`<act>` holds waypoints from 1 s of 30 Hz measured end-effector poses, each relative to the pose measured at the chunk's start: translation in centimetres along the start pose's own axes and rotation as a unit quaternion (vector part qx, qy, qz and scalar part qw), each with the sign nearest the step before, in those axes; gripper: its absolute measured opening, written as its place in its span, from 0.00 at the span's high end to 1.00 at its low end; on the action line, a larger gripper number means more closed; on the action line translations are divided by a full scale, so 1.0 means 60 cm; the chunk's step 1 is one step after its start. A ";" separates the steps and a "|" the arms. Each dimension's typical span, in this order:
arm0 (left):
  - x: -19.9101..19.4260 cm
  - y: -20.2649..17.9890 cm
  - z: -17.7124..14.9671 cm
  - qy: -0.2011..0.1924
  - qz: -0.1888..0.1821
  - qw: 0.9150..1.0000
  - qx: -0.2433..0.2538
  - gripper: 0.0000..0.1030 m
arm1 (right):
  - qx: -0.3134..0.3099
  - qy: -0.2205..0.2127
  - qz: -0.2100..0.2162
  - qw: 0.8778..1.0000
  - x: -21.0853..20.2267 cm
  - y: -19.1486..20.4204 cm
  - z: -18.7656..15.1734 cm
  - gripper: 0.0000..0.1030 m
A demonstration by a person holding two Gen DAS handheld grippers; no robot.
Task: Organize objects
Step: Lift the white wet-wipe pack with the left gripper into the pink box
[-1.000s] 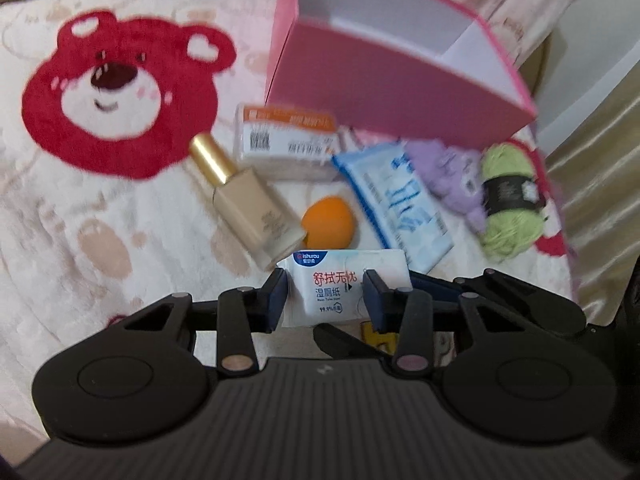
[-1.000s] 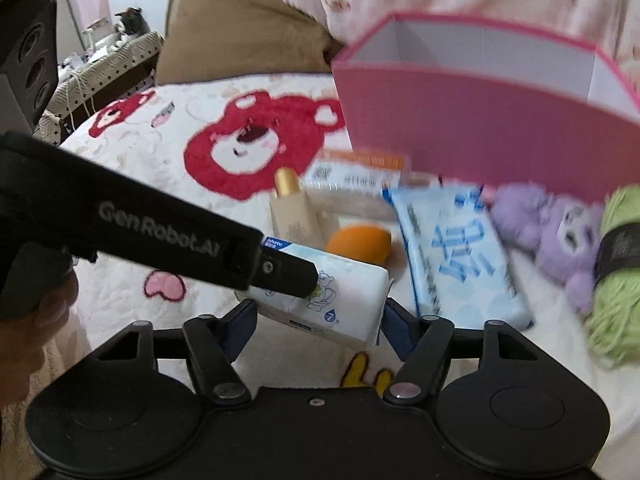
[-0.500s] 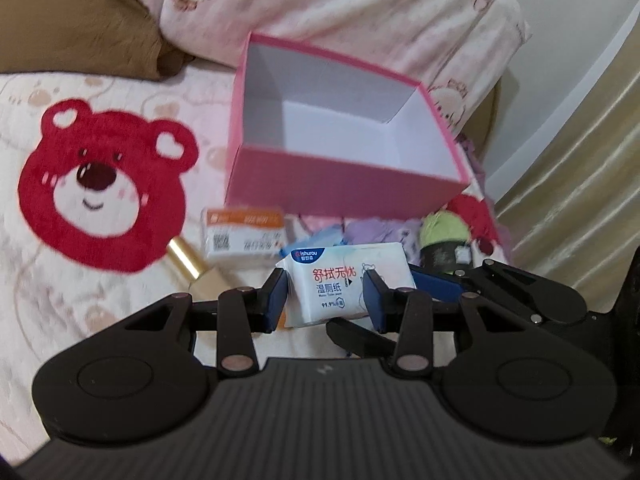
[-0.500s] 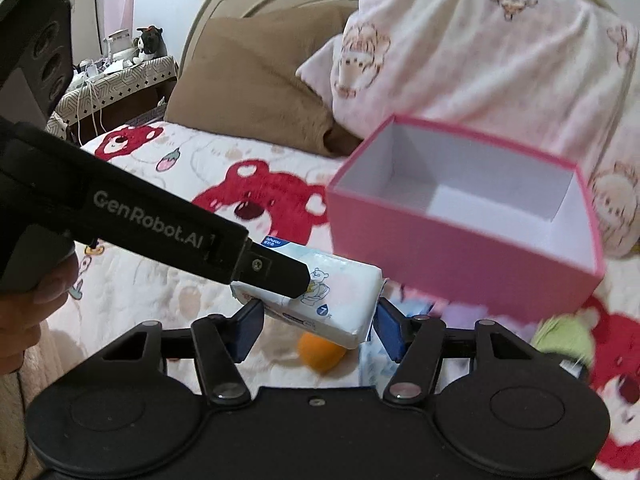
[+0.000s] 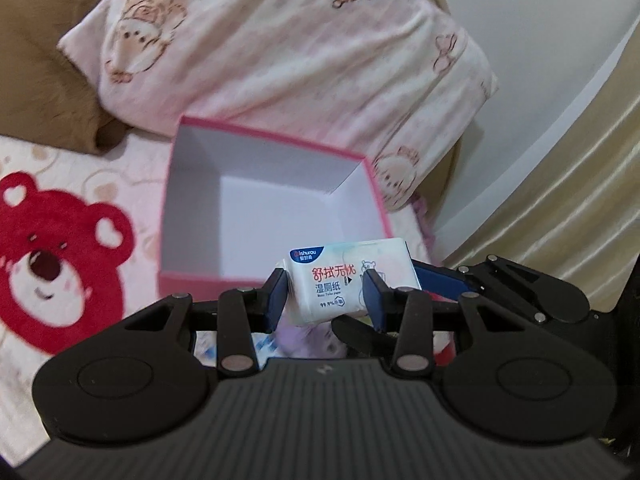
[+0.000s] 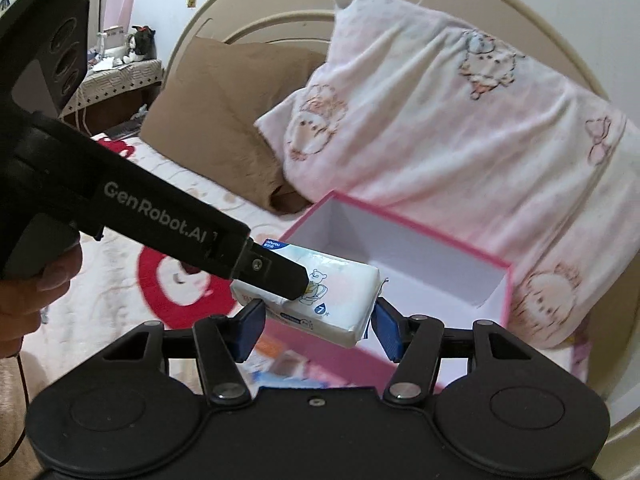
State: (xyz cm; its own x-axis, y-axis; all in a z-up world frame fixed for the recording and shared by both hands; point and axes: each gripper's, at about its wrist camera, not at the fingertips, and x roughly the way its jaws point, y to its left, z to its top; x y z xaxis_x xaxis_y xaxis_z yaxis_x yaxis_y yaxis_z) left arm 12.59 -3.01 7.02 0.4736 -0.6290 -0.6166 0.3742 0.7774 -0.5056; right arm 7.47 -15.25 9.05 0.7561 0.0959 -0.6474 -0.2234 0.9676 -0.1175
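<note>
Both grippers: matte black bodies, ribbed housing, two round discs, silver rivets on linkage bars. Fingers (image 5: 276,296) carry dark blue pads. Left gripper (image 6: 276,270) arm printed "GenRobot.AI" in white, one screw near tip. Bare-skinned left hand (image 6: 28,292); thin dark cable below.

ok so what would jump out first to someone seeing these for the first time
A white wet-wipe pack held up in the left claw, near the front rim of an open pink box with a bare white inside. Behind the box leans a pink pillow, and a big red bear face is printed on the blanket left of it.
</note>
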 end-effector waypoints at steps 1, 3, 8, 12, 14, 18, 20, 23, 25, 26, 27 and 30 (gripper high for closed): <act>0.009 -0.004 0.010 -0.001 -0.003 1.000 0.000 0.62 | 0.002 0.003 -0.002 1.000 0.003 -0.014 0.009 0.38; 0.030 -0.010 0.029 0.000 -0.004 1.000 0.000 0.62 | 0.003 0.009 -0.005 1.000 0.013 -0.036 0.020 0.38; 0.108 -0.008 0.073 0.007 0.000 1.000 -0.010 0.62 | 0.002 0.038 -0.021 0.999 0.073 -0.089 0.043 0.38; 0.183 0.007 0.096 0.028 0.014 0.999 -0.020 0.62 | 0.013 0.067 -0.024 0.997 0.141 -0.129 0.045 0.38; 0.216 0.012 0.110 0.043 0.027 0.999 -0.018 0.61 | 0.021 0.076 -0.022 0.997 0.174 -0.144 0.044 0.38; 0.267 0.037 0.133 0.066 0.026 0.997 -0.036 0.61 | 0.030 0.078 -0.023 0.996 0.216 -0.167 0.038 0.38; 0.289 0.048 0.138 0.075 0.025 0.996 -0.043 0.61 | 0.017 0.069 -0.027 0.997 0.231 -0.168 0.025 0.38; 0.318 0.057 0.139 0.083 0.035 0.995 -0.034 0.61 | 0.019 0.076 -0.028 0.997 0.261 -0.173 0.016 0.38; 0.337 0.067 0.140 0.086 0.041 0.995 -0.037 0.61 | 0.025 0.085 -0.022 0.996 0.285 -0.183 0.015 0.39; 0.347 0.074 0.141 0.088 0.043 0.994 -0.043 0.61 | 0.027 0.091 -0.020 0.995 0.296 -0.186 0.014 0.39; 0.357 0.079 0.141 0.091 0.043 0.994 -0.048 0.61 | 0.026 0.100 -0.021 0.994 0.308 -0.188 0.014 0.39; 0.387 0.095 0.141 0.101 0.044 0.992 -0.062 0.61 | 0.019 0.127 -0.020 0.992 0.340 -0.195 0.015 0.39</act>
State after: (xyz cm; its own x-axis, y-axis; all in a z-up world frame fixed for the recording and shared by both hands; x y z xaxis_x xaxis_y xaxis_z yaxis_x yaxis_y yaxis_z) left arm 32.47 -13.08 -5.07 0.3258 -0.5575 -0.7636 0.2310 0.8301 -0.5075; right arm 26.06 -24.40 -2.11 0.5836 0.0009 -0.8120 -0.1700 0.9780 -0.1212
